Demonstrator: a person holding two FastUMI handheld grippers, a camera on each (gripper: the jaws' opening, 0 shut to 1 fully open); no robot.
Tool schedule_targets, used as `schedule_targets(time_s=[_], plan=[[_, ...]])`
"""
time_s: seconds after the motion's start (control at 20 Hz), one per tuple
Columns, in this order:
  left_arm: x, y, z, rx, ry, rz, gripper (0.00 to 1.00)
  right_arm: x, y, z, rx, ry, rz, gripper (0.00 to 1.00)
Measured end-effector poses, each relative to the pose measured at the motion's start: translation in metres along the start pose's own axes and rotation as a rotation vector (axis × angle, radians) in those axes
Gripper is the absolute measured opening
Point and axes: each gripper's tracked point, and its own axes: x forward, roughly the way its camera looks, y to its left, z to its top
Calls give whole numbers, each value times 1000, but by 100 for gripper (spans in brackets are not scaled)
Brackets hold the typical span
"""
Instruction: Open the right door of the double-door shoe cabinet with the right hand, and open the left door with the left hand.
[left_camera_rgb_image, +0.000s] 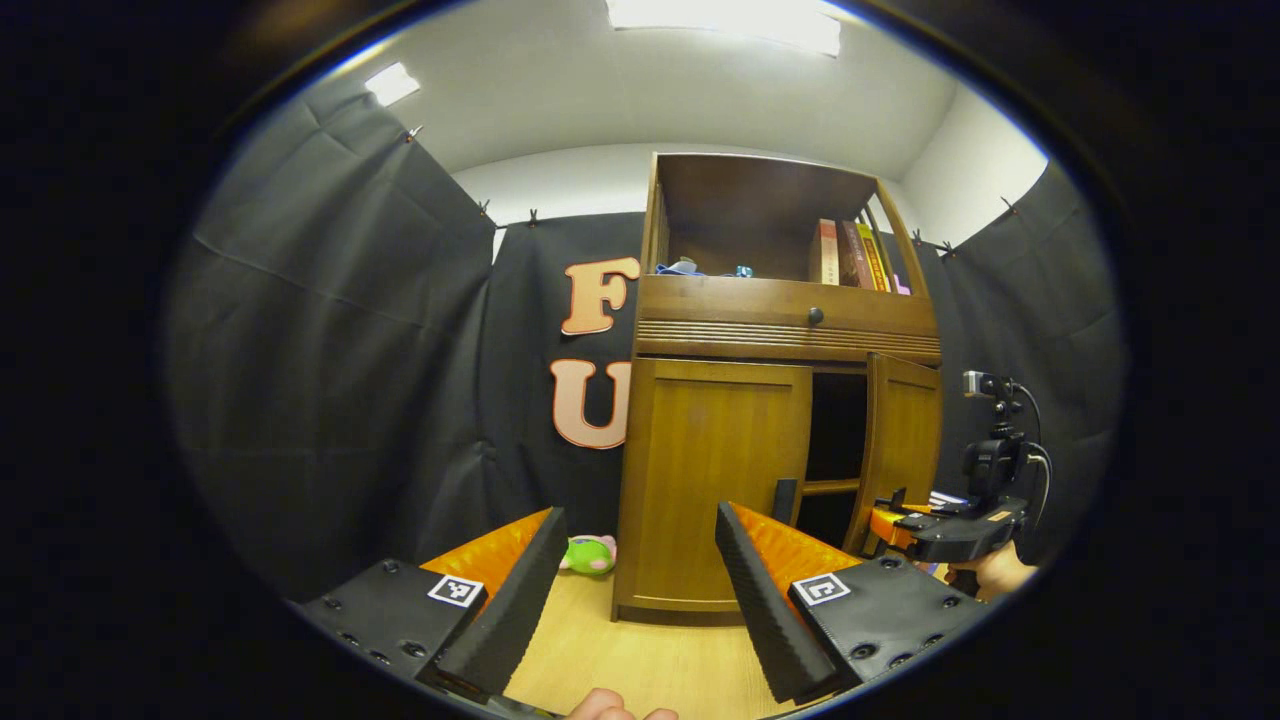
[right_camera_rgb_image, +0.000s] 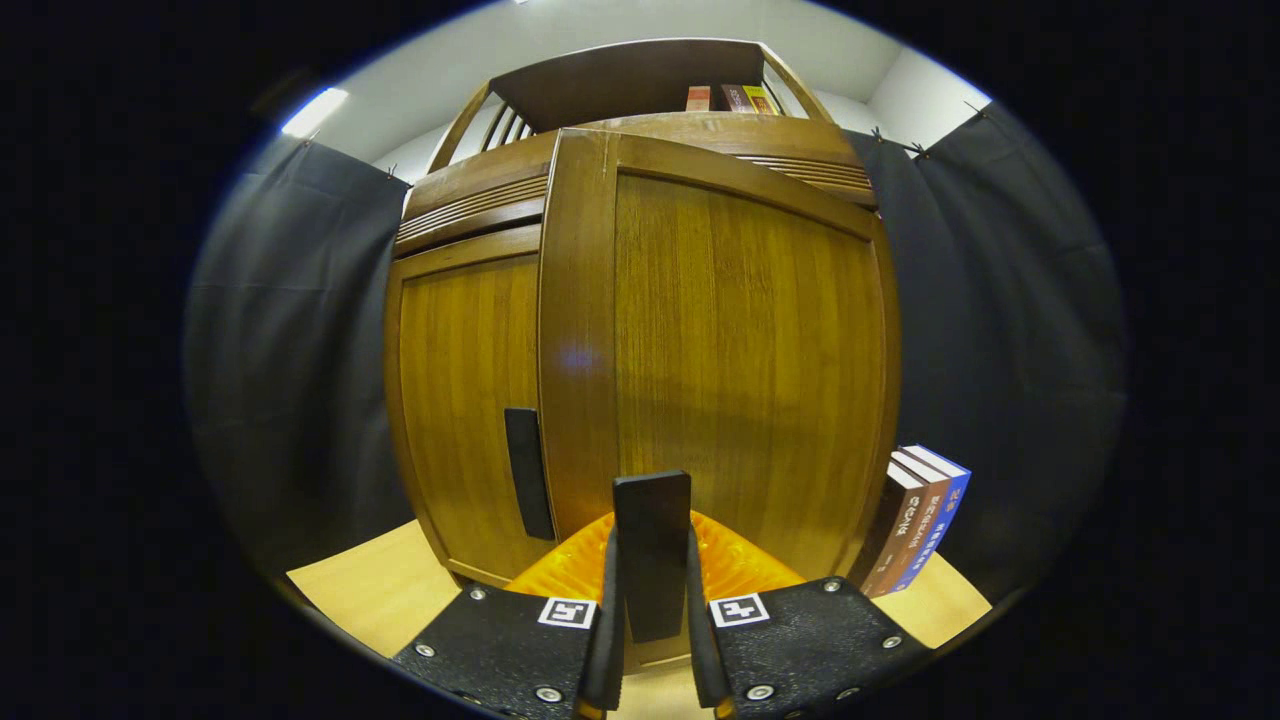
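In the left gripper view, the left gripper (left_camera_rgb_image: 635, 580) is seen with its two fingers spread wide apart and nothing held between them, low over the pale wooden floor (left_camera_rgb_image: 640, 660). Ahead of it the shoe cabinet (left_camera_rgb_image: 780, 330) is seen standing against the black cloth wall. The left door (left_camera_rgb_image: 715, 480) is shut flat, with its dark handle (left_camera_rgb_image: 785, 500) at the inner edge. The right door (left_camera_rgb_image: 903, 440) is swung partly outward, so that a dark opening and a shelf edge are exposed between the two doors. Above the doors a drawer with a round knob (left_camera_rgb_image: 815, 316) is seen, and above that an open shelf with upright books (left_camera_rgb_image: 850, 255). A green plush toy (left_camera_rgb_image: 588, 555) is seen lying on the floor just beside the cabinet's left corner. To the right, the right gripper (left_camera_rgb_image: 885, 515) is seen at the lower edge of the right door, held by a hand (left_camera_rgb_image: 995, 572).

In the right gripper view, the right gripper's (right_camera_rgb_image: 652, 570) fingers are closed on the right door's handle (right_camera_rgb_image: 652, 540), a dark upright bar pressed from both sides. The right door (right_camera_rgb_image: 740, 360) is seen close up, and the left door (right_camera_rgb_image: 465, 400) with its own handle (right_camera_rgb_image: 527, 472) is seen behind it to the left. A row of books (right_camera_rgb_image: 920, 520) is seen standing on the floor just beside the cabinet's right side.
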Motion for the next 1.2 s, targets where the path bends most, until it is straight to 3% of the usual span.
schedule_targets(time_s=[0.6,0.75,0.8,0.85,0.9,0.95,1.0,1.05,1.2], plan=[[0,-72,-5,-54,-5,-68,99,-49,-40,-5,22,15,-11,27],[0,-86,-8,-41,-5,-77,95,-67,-58,-4,35,16,-35,25],[-1,-91,-8,-35,-5,-81,95,-73,-65,-4,40,17,-43,34],[-1,-96,-8,-32,-7,-87,95,-77,-74,-3,44,21,-52,33],[-1,-100,-7,-30,-8,-93,95,-84,-81,-5,42,24,-63,22],[0,-105,-8,-30,-7,-100,95,-88,-89,-5,36,23,-75,30],[0,-109,-8,-30,-5,-107,97,-92,-98,-5,24,22,-90,29],[2,-113,-9,-31,-3,-115,97,-97,-107,-4,10,21,-105,18],[1,-125,-10,-25,2,-137,95,-105,-125,-4,-5,23,-135,13]])
